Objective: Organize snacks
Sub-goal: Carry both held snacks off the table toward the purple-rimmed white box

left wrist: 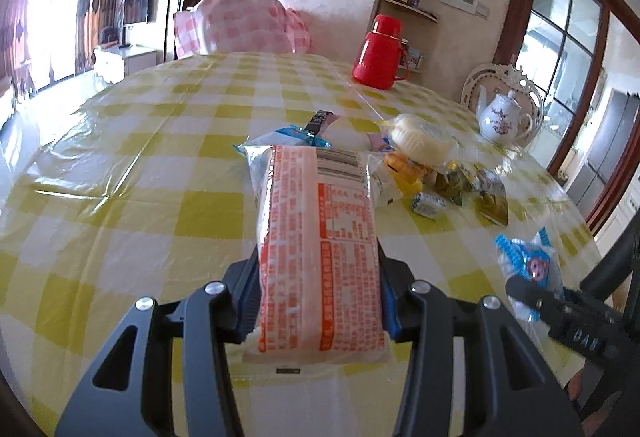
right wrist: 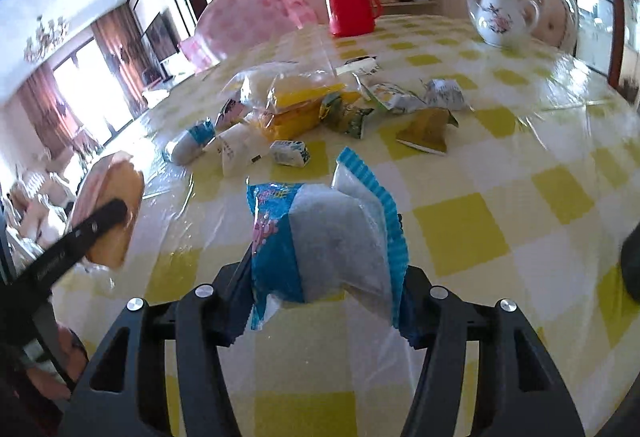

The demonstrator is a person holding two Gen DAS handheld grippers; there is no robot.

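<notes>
Snacks: sorting looks barely started. Left wrist: your left gripper (left wrist: 320, 301) is clamped on the orange pack (left wrist: 318, 237), held over the table (left wrist: 120, 157); the pile (left wrist: 420, 165) sits loose near the teapot (left wrist: 502, 117). Right wrist: your right gripper (right wrist: 324, 289) grips the blue pack (right wrist: 320, 241) above the table; no bin or tray visible, so roughly a dozen packs left.
</notes>
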